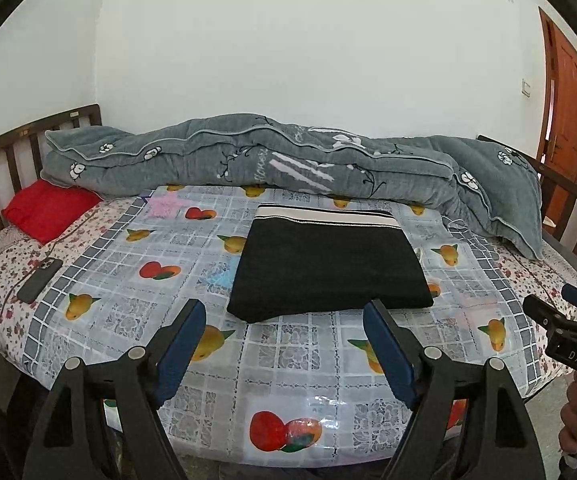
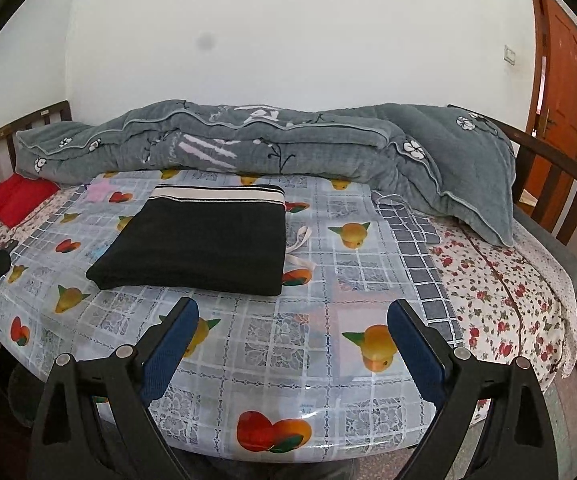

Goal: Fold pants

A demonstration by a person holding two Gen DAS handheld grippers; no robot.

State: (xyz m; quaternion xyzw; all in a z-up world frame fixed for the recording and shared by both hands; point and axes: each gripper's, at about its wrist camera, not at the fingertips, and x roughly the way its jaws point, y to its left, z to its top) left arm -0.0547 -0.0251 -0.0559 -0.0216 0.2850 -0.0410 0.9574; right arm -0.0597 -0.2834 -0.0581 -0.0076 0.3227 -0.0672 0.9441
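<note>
Pants (image 1: 328,264) just beyond left gripper (image 1: 284,312)

Bed (image 1: 528,276); fruit-print cloth (image 1: 288,360); folded pants (image 1: 328,268) atop.

Pants (image 1: 328,268): black matt knit cloth, soft nap, with a ribbed black-and-white striped waistband at the far edge; they lie on a glossy clear plastic sheet (image 1: 288,364) printed with fruit and grid pattern, glare at lower centre, over a matt floral cotton bedsheet (image 2: 500,280). Grey quilt (image 1: 288,160) at upper centre looks fleecy, brushed cloth with piped edges; red pillow (image 1: 48,210) at left is matt cloth; bed rails (image 2: 560,184) and door (image 2: 564,92) are dark and orange varnished wood, wall (image 1: 288,40) matt white paint. Left gripper (image 1: 284,320) and right gripper (image 2: 292,316): matt black plastic arms, silver metal pivot pins, blue textured rubbery pads on the jaws; phone (image 1: 40,280) at left is in a smooth dark case.
</note>
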